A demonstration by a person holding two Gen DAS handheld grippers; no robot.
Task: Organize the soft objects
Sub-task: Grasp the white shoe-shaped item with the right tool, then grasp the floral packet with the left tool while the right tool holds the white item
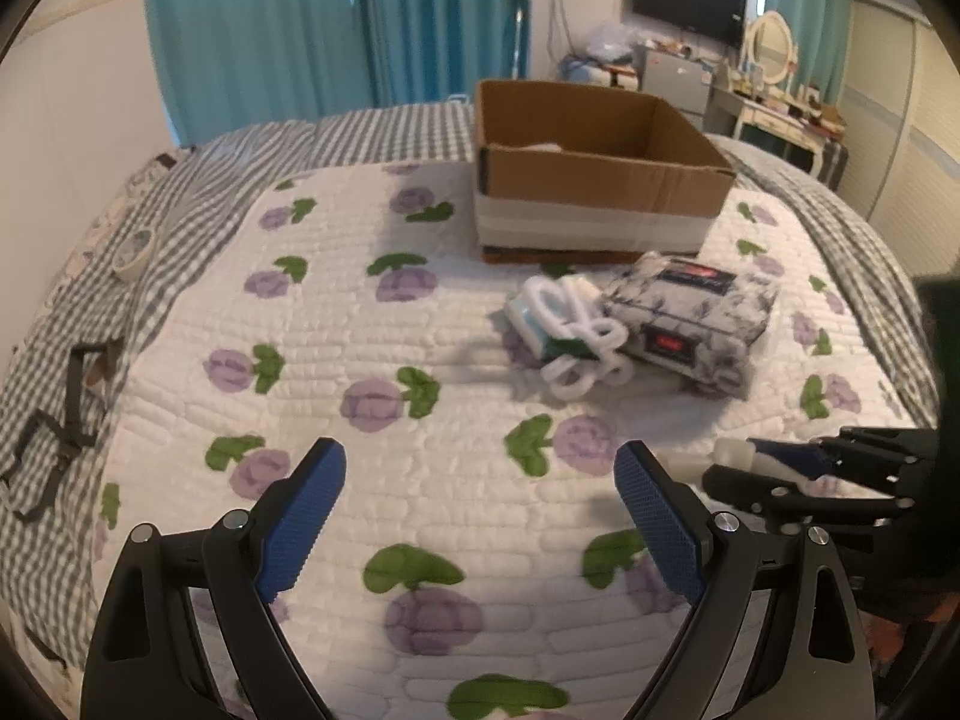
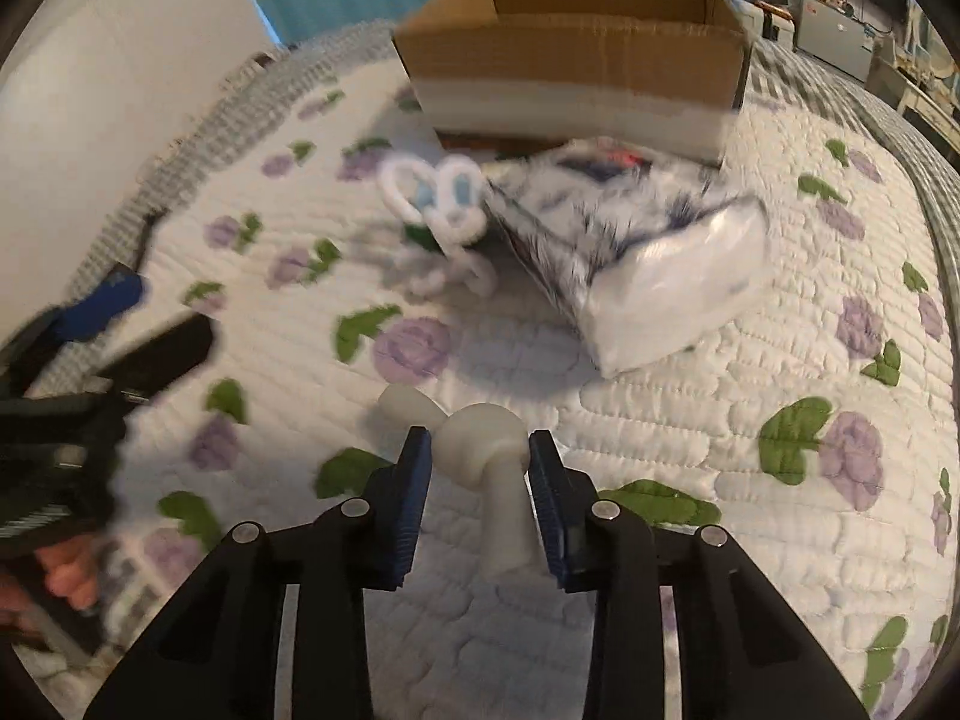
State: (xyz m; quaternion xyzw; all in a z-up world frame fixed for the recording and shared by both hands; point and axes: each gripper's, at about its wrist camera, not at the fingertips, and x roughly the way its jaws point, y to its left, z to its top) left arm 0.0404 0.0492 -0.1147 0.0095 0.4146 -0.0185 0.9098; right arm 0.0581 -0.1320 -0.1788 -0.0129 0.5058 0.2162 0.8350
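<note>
My right gripper [image 2: 480, 450] is shut on a white knotted soft piece [image 2: 480, 450] and holds it low over the quilt; it also shows at the right in the left wrist view [image 1: 738, 456]. My left gripper [image 1: 480, 480] is open and empty above the quilt. A white fuzzy looped item [image 1: 576, 336] lies on a small teal pack beside a soft patterned tissue pack [image 1: 690, 318], both ahead of the grippers. In the right wrist view the looped item [image 2: 438, 198] and tissue pack [image 2: 630, 240] lie just before the open cardboard box [image 2: 570, 60].
The cardboard box [image 1: 600, 180] stands on the bed's far side, something white inside. A tape roll [image 1: 135, 252] and black straps [image 1: 54, 438] lie on the checked sheet at left. Curtains, a dresser and a television stand beyond.
</note>
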